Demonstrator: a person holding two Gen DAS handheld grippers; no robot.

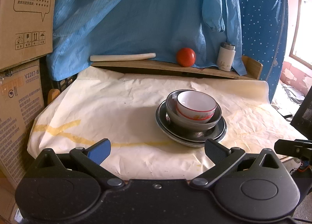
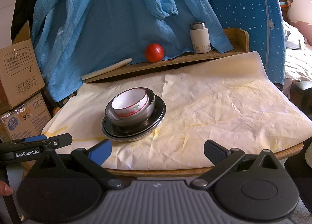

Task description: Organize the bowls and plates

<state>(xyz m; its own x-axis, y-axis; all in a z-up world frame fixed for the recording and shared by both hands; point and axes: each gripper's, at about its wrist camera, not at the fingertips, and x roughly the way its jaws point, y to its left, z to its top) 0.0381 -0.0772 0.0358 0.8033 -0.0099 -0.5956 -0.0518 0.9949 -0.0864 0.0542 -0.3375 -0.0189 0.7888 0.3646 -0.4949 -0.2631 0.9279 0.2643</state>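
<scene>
Left tool (image 1: 157, 150) released | right tool (image 2: 157, 150) released | white bowl (image 1: 196, 106) inside steel bowl (image 1: 193, 121) on plates (image 1: 191, 133)

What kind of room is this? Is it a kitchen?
Probably not a kitchen: more likely a bedroom or storeroom at home. A blue garment hangs behind the table, cardboard boxes are stacked beside it, and a bed shows at the right.

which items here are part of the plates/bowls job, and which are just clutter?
Job items:
white bowl, nested in the metal bowl
metal bowl, sitting on the stacked metal plates
left gripper and right gripper, both open, holding nothing

Lying about:
tomato, thermos and white stick on the wooden shelf
cardboard boxes
blue garment
</scene>
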